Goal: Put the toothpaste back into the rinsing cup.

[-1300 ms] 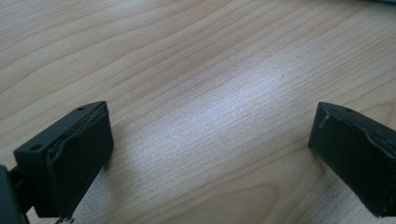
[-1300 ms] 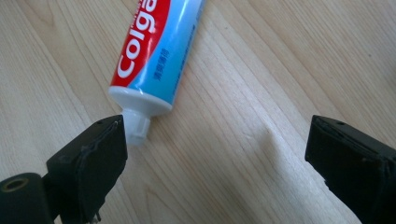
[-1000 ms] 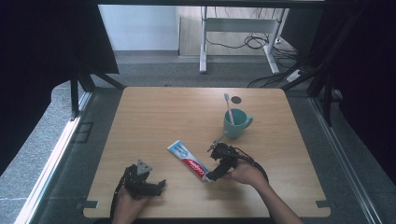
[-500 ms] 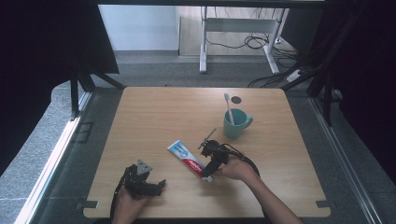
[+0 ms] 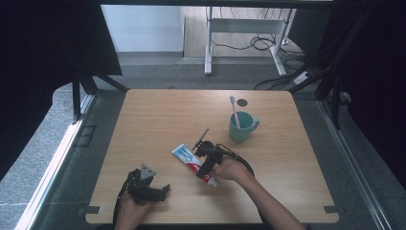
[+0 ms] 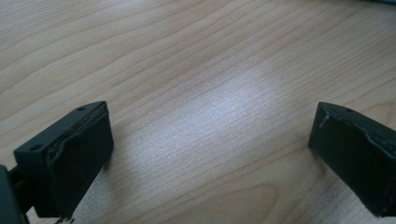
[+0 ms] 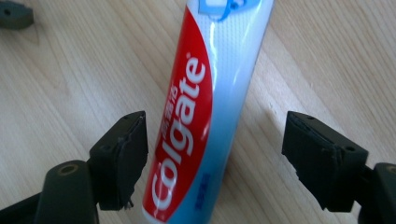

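You are closing your right gripper (image 7: 215, 154) around the toothpaste tube (image 7: 205, 107), lower centre, pads not touching | left gripper (image 6: 210, 158) resting apart on table (image 6: 196, 56).

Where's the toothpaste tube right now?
In the high view the red, white and blue toothpaste tube lies flat near the table's front centre, between the right gripper's open jaws.

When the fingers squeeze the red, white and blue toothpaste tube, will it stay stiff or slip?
The red, white and blue plastic toothpaste tube probably dents under pressure, being a soft tube. Its glossy skin may slip. Lying flat on the wooden table, it seems unlikely to roll.
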Motion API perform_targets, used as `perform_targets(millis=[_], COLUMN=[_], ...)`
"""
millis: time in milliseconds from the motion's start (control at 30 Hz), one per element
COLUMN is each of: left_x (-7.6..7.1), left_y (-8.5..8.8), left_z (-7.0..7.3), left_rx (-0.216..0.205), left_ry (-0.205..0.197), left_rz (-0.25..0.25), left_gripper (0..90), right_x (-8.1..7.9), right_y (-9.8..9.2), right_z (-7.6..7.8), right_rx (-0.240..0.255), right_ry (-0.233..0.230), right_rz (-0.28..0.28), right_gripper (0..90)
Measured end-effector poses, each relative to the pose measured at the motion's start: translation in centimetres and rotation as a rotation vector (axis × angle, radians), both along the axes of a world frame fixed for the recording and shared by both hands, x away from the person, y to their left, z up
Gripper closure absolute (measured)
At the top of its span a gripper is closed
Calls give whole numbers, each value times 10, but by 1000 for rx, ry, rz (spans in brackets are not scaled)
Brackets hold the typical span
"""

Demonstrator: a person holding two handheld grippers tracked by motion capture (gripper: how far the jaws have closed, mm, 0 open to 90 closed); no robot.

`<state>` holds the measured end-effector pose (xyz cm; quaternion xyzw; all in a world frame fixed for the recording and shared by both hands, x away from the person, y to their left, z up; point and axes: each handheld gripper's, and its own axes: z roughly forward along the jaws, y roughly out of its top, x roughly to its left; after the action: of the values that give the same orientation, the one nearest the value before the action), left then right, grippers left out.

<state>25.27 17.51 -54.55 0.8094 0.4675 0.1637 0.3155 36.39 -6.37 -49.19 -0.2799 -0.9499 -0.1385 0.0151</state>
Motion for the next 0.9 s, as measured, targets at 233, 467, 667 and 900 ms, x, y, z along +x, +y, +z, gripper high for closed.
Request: perform_targets(millis=[233, 467, 667, 900], left_x=[0, 0, 0, 0], left_y=[0, 0, 0, 0], left_z=[0, 0, 0, 0], left_rx=[1, 1, 2, 2], left_ry=[-1, 1, 0, 0], left_rz=[0, -1, 0, -1], left_gripper=[0, 0, 0, 0], right_x=[4, 12, 18, 22], right_y=[17, 32, 44, 56], right_z=[-3, -6, -8, -12], right_rx=[-32, -77, -110, -175], right_ry=[18, 15, 15, 22], right_rz=[2, -14, -15, -12], right_gripper=[280, 319, 345, 422])
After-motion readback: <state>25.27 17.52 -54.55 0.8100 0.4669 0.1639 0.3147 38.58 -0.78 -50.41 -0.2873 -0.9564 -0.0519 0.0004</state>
